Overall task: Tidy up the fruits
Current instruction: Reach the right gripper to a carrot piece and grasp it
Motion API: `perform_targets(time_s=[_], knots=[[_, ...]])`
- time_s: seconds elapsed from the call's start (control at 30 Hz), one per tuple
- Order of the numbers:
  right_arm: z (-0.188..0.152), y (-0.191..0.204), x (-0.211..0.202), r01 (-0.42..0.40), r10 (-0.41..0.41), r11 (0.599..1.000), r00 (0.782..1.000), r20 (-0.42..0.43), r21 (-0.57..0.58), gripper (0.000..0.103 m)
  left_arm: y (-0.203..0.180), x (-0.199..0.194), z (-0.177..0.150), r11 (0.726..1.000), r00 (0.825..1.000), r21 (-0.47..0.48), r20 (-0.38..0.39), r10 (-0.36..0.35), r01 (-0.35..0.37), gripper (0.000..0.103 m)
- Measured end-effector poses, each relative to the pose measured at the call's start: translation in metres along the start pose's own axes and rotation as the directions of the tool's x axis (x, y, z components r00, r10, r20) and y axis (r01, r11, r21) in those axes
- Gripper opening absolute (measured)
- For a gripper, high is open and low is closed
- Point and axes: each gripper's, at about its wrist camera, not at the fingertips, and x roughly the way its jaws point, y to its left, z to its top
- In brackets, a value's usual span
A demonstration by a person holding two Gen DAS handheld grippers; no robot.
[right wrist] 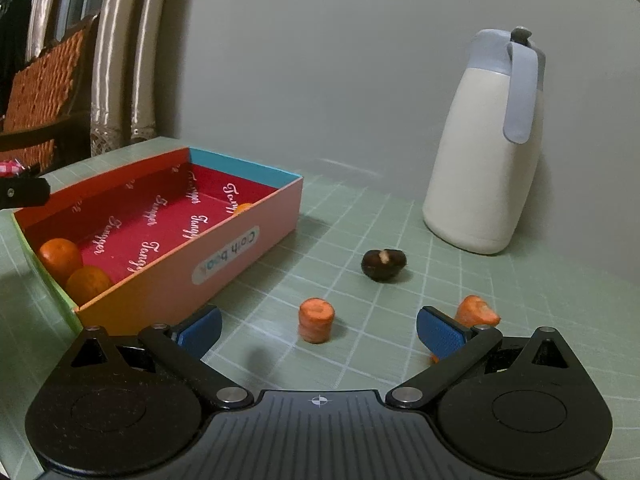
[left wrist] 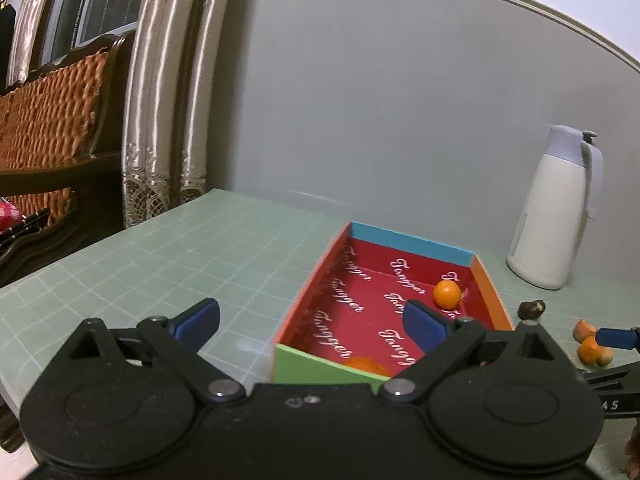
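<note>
At the far left, off the table, stand a woven-backed bench and pale curtains. The green gridded mat covers the tabletop.

The left gripper has its jaws spread wide with nothing between the blue pads; one pad hangs over the mat, the other over the box's near right part. It hovers at the near end of the open cardboard box, which has a red printed lining, a blue far wall and a green near wall.

Three oranges lie in the box. Two sit touching each other in the near left corner: one orange against the wall and a second orange just in front of it. The third orange rests alone by the far right corner, well apart from the pair. From the left wrist view only one of the near pair shows, as a blur behind the green wall.

Right of the box, on the mat, lie three loose pieces: a carrot chunk standing on its cut end, a dark mushroom farther back, and a tapered carrot end beside the right pad. A fourth orange scrap may lie under that pad, but it is mostly hidden.

The right gripper is also spread wide and empty, with the upright carrot chunk between its pads, apart from both.

At the back right a single white thermos jug with a grey lid stands by the wall.
</note>
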Motion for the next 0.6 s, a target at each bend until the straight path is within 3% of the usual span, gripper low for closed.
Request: perform_targets(time_s=[0.47, 0.53, 0.6], knots=[[0.006, 0.010, 0.021, -0.018, 0.019, 1.000, 0.999, -0.034, 0.019, 0.102, 0.028, 0.002, 0.001, 0.997, 0.998, -0.060, -0.031, 0.052, -0.054, 0.097], [0.006, 0.009, 0.025, -0.027, 0.029, 0.999, 0.998, -0.052, 0.029, 0.078, 0.031, 0.001, 0.001, 0.996, 0.998, -0.067, -0.035, 0.056, -0.058, 0.097], [0.006, 0.006, 0.031, -0.027, 0.031, 0.998, 0.996, -0.083, 0.050, 0.069, 0.035, 0.001, 0.001, 0.995, 0.997, -0.075, -0.038, 0.064, -0.066, 0.097]])
